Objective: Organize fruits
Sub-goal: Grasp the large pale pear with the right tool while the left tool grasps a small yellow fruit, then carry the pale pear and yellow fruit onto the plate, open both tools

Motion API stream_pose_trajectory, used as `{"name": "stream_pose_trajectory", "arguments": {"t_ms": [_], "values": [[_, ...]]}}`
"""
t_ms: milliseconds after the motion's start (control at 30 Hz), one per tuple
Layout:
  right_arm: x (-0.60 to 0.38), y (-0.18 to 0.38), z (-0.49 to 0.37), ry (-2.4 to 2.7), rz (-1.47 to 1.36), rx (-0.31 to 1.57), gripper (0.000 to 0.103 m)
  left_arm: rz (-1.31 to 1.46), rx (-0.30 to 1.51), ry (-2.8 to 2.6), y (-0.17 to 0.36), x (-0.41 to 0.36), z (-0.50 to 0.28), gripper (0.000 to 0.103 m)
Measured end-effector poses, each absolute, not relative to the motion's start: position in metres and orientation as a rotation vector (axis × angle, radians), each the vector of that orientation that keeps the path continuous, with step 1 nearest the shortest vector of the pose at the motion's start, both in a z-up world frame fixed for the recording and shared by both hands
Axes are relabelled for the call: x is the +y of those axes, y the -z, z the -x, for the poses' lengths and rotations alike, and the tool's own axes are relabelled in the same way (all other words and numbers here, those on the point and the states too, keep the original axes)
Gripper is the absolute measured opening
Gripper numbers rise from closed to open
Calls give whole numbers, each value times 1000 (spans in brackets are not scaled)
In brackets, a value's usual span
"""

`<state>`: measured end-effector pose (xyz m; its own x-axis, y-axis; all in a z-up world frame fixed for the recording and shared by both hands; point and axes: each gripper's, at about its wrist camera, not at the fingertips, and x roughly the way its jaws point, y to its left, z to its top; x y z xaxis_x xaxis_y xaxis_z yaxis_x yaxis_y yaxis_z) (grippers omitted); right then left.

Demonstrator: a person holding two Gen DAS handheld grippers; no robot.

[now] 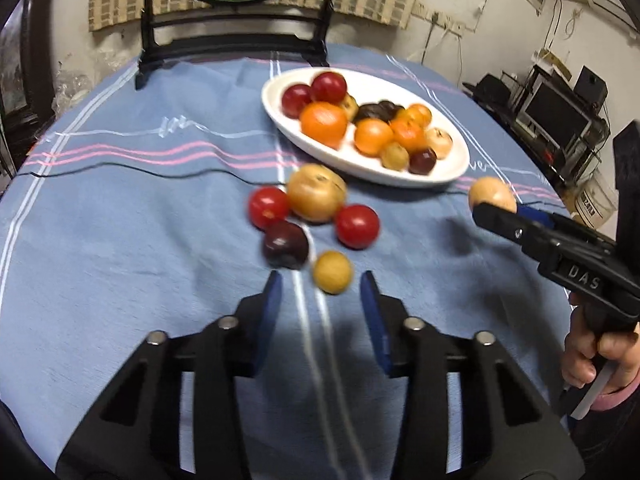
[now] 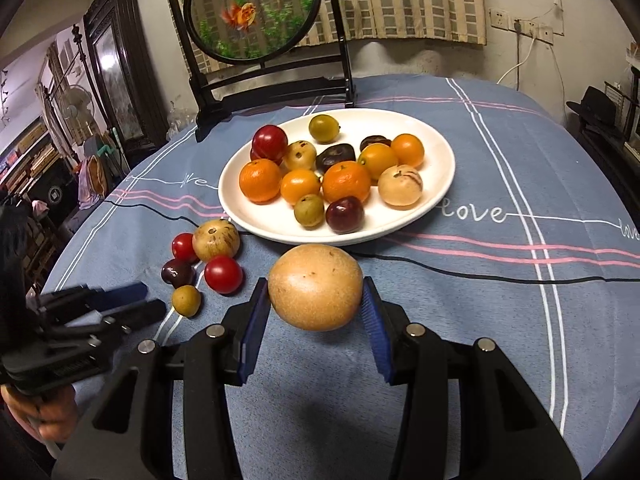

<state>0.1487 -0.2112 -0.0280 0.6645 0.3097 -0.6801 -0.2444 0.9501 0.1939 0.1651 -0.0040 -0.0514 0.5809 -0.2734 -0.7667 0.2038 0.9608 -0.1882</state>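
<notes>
- Right hand-held gripper [image 2: 316, 300] is clamped on a tan fruit [image 2: 315, 287], held above the tabletop [image 2: 500, 320] just in front of the plate [image 2: 436, 184].
- Left hand-held gripper [image 1: 320, 292] has its fingers apart, empty, a small yellow fruit [image 1: 333, 272] just past the tips.
- Four more loose fruits cluster beside it: two red tomatoes [image 1: 269, 207], a plum [image 1: 285, 244], a brown fruit [image 1: 316, 192].
- Plate is filled with oranges and other fruit.

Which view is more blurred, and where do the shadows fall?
Left wrist view: motion blur smears the loose fruits, such as the small yellow fruit. Right wrist view: sharp; the held tan fruit casts a soft shadow on the blue tablecloth. Both bend at the edges.
</notes>
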Motion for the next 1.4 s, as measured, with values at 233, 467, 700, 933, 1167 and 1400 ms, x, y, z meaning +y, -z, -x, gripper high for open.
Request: {"name": "stream_pose_trajectory", "arguments": {"t_ms": [233, 467, 700, 933, 1167, 1400], "values": [[-212, 24, -145, -339, -106, 776, 46, 98, 959, 235, 63, -12, -176, 38], [-211, 21, -143, -354, -111, 768, 46, 90, 973, 206, 68, -15, -184, 38], [-212, 20, -143, -354, -114, 765, 46, 68, 973, 213, 68, -23, -189, 38], [-211, 21, -143, -351, -116, 767, 46, 46, 961, 196, 70, -26, -190, 33], [-216, 25, -146, -334, -130, 782, 46, 29, 940, 170, 70, -27, -187, 25], [-213, 30, -149, -330, -121, 798, 46, 23, 924, 170, 67, -28, -182, 25]]}}
